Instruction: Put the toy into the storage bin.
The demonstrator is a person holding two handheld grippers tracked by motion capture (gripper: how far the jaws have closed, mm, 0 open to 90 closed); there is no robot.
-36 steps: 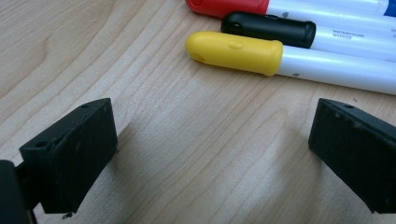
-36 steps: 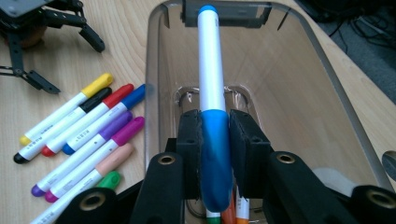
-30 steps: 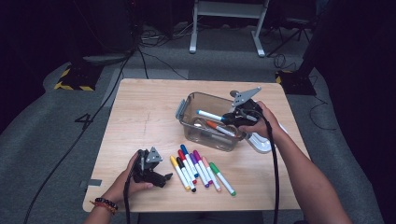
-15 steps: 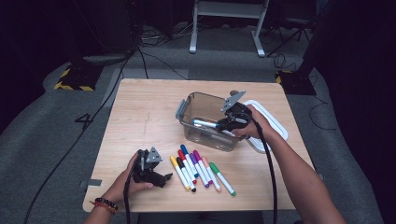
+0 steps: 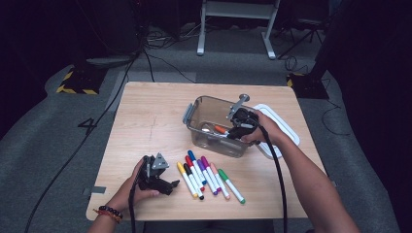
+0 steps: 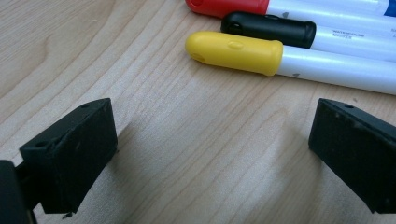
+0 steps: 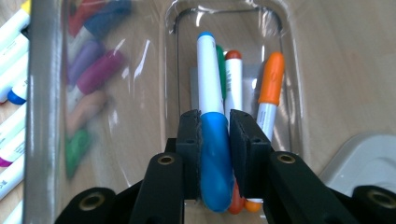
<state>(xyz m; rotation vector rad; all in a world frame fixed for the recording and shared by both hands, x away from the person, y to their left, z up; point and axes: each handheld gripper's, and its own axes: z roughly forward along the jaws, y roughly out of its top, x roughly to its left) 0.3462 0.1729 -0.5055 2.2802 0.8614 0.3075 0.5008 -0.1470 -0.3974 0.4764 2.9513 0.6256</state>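
A clear plastic container (image 5: 209, 114) stands right of the table's middle. My right gripper (image 5: 234, 127) reaches into it, shut on a blue-capped marker (image 7: 209, 84) that points down toward the container floor. Under it lie an orange marker (image 7: 270, 88), a red-tipped one (image 7: 233, 77) and a green one (image 7: 220, 65). A row of several coloured markers (image 5: 209, 177) lies on the table near the front. My left gripper (image 5: 171, 184) rests just left of that row, open, with bare wood between its jaws. A yellow marker cap (image 6: 233, 51) lies just beyond them.
The container's white lid (image 5: 282, 128) lies on the table to its right, under the person's right hand. A black marker (image 6: 268, 28) and a red one (image 6: 224, 5) lie beyond the yellow one. The table (image 5: 145, 116) is light wood; cables and a stand are on the floor behind.
My right gripper has carried the blue marker leftward from above the lid side to inside the container and lowered it. The left gripper has stayed put.
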